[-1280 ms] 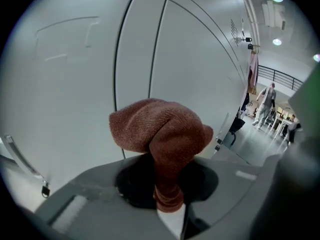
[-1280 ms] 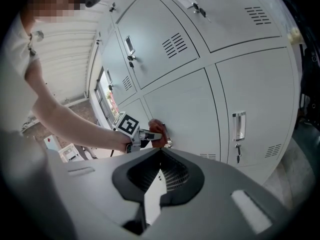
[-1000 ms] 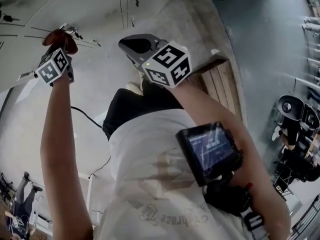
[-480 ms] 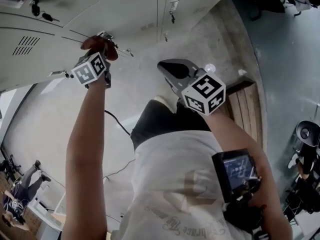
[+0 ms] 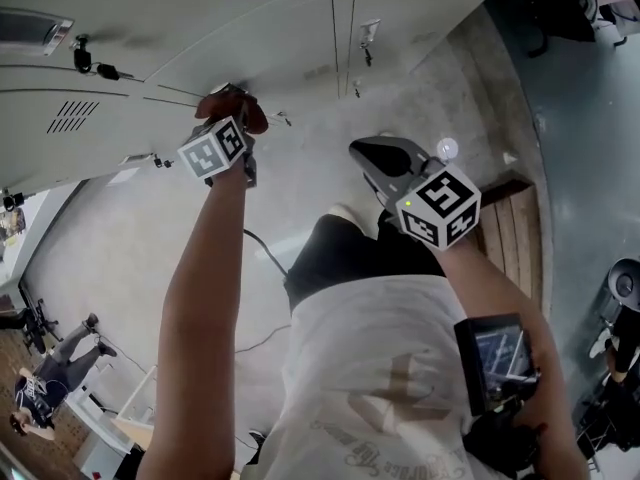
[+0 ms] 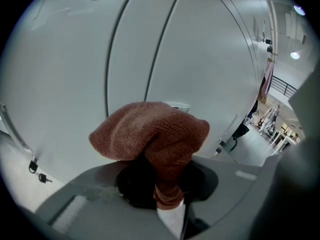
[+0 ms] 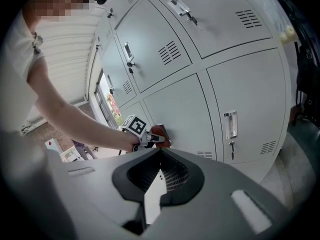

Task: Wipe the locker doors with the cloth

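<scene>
Trouble could come from the small dangling keys [image 6: 34, 166] at the lower left of the left gripper view. The reddish-brown fuzzy cloth [image 6: 150, 129] could catch on them and get pulled away. The left gripper [image 6: 167, 199] has its jaws clamped on just one end of the cloth. The rest sits in a soft lump in the lower middle of that view, right up by the pale grey metal locker doors [image 6: 200, 59]. I cannot tell if it truly touches them. With so little cloth pinched, I think a hard rub could tug it loose, and it would drop. A push too deep could bump the hard jaws on a door and scratch it.

Over at the right of the head view, the right gripper [image 5: 365, 151] hangs away from the doors. Its jaws are together, with nothing between them.

The lockers are the only boxes here. Every door in view is shut, so what is inside is hidden.
</scene>
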A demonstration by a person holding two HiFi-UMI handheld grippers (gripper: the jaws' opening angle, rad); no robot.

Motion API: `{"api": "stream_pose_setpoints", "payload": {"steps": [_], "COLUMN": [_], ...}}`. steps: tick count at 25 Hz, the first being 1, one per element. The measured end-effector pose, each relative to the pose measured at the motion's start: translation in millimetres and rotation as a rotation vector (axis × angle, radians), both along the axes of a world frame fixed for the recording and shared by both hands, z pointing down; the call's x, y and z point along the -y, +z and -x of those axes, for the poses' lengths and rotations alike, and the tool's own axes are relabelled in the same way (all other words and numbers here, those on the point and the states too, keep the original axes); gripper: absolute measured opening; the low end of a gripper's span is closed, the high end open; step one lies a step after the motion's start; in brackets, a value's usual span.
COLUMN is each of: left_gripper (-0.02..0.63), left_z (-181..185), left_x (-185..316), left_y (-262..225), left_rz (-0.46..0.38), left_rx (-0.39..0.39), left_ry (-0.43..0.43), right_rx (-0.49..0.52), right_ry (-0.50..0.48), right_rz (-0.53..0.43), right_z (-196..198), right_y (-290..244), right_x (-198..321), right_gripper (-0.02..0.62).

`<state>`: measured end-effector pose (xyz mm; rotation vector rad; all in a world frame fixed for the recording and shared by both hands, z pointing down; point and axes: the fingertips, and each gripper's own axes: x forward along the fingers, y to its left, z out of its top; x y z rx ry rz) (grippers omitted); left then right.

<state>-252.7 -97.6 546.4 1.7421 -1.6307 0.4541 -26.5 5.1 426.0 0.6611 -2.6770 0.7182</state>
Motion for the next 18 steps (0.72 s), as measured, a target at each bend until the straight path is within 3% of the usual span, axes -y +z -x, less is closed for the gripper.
{"api": "stream_pose_setpoints", "payload": {"steps": [9, 18], "left_gripper": [0.084, 0.086], "left_z": [-50, -110], "left_x": [20, 44], "left_y": [0, 0], "left_rz": [0.025, 0.026], "left_rx": [0.005, 0.008], "left_ry": [0.025, 0.106], "right_rx": [0.027, 0.038], "right_ry": [-0.016, -0.007], "right_rz": [0.01, 0.01], "right_z": [-19, -51], "right_y": [-3, -8], "right_x": [8, 32], "right_gripper": [0.008, 0.008]}}
